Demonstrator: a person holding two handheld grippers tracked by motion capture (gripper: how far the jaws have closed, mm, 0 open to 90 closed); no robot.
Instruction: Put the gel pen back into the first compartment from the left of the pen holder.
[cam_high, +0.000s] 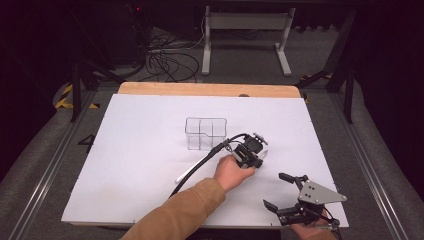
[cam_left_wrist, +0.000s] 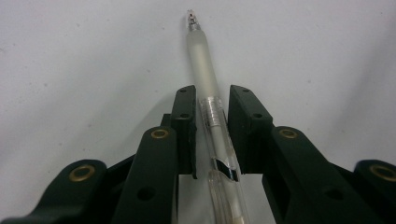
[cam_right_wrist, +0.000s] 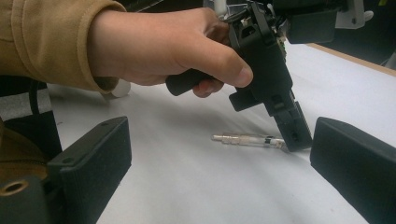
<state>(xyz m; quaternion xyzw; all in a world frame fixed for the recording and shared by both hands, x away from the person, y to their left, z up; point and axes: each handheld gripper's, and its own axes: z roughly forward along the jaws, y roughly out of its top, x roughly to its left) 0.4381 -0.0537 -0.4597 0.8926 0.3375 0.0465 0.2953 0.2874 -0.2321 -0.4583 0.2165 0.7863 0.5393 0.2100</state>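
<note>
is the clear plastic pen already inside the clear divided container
No, the clear plastic pen lies on the white table sheet between the left claw's jaws.

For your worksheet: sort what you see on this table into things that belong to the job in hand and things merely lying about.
In the job:
- clear pen, lying on the white sheet between the fingers of the left gripper
- left hand gripping that tool

Lying about:
- clear divided box
- second pen near the cable
- right gripper, open, holding nothing

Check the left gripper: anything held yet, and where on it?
Not clearly held. The left gripper straddles a clear pen lying on the white table, jaws flanking its mid-barrel near the clip, with slight gaps visible. The right gripper is open, holding nothing.
</note>
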